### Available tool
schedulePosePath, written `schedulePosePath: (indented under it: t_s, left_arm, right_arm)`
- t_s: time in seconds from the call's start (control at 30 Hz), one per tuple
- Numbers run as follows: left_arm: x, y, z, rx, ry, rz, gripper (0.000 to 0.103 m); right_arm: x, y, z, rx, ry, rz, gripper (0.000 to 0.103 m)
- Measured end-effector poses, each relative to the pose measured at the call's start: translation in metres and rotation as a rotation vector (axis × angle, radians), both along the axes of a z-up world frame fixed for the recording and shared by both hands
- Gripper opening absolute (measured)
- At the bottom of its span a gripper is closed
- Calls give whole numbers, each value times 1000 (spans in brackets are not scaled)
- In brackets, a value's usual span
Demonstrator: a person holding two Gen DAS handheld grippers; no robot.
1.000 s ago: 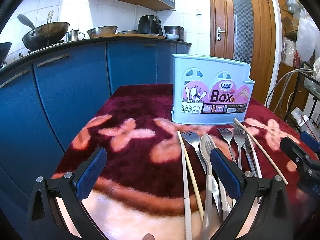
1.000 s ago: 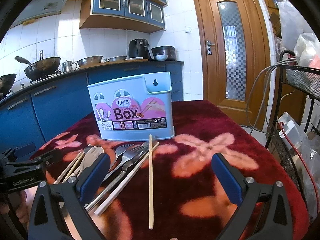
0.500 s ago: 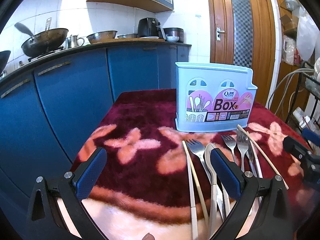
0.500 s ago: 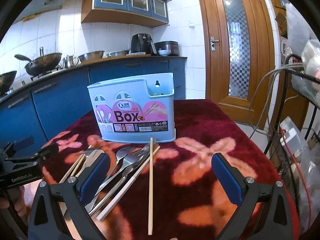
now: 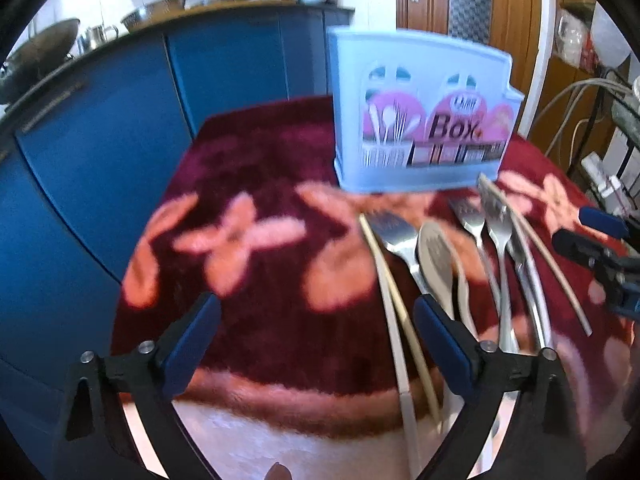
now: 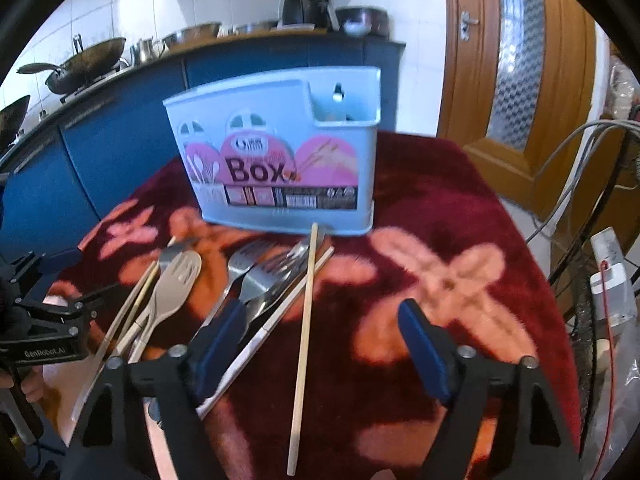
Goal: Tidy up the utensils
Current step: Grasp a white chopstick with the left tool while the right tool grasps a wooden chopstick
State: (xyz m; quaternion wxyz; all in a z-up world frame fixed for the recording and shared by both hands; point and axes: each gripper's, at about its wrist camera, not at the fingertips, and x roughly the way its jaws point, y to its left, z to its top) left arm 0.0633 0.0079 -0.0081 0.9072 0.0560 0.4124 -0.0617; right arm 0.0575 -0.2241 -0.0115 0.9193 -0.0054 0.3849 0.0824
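Observation:
A light blue utensil box [image 5: 420, 120] [image 6: 280, 152] labelled "Box" stands upright on the dark red flowered cloth [image 5: 260, 288]. In front of it lie several forks [image 6: 256, 268], a pale spoon [image 6: 180, 280] and chopsticks [image 5: 394, 312]. My left gripper [image 5: 316, 316] hovers over the cloth, its jaws closing with nothing pressed between them; two chopsticks lie just inside its right finger. My right gripper [image 6: 320, 316] hangs above a single wooden chopstick [image 6: 305, 320], which lies in the gap between the closing jaws without touching the pads.
Blue kitchen cabinets [image 5: 100, 140] with woks and pots on top run behind and left of the table. A wooden door [image 6: 520, 60] stands at the back right. A wire rack with cables [image 6: 600, 280] flanks the table's right edge.
Both cameras have tipped downward and come closer to the utensils. Both pairs of jaws have narrowed, the right more than the left.

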Motion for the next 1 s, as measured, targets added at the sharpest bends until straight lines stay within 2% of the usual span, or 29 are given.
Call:
schedulePosePath:
  t_s: [0.13, 0.27, 0.43, 0.5, 0.6, 0.67, 0.73, 0.77, 1.0]
  left_arm:
    - [0, 4, -11, 2, 43, 9, 92]
    - [-1, 4, -14, 14, 65, 3, 92]
    - [2, -1, -16, 59, 104, -6, 92]
    - [5, -2, -17, 69, 120, -6, 91]
    - [8, -2, -15, 42, 159, -26, 81]
    - [8, -2, -12, 18, 189, -46, 72]
    - [7, -2, -9, 15, 208, -62, 63]
    - [5, -3, -8, 15, 217, -68, 61]
    - [2, -2, -7, 0, 333, -90, 60]
  right_arm:
    - [8, -1, -10, -1, 67, 11, 69]
    - [14, -2, -21, -12, 125, 11, 54]
    - [19, -4, -24, -33, 160, 11, 49]
    - [22, -2, -24, -49, 175, 15, 43]
    - [25, 1, -22, -81, 198, 16, 27]
    - [24, -1, -20, -91, 216, 5, 8]
    - [22, -6, -19, -66, 258, 5, 7]
    - [20, -8, -19, -55, 281, 9, 7]
    - [7, -14, -19, -44, 381, 46, 7]
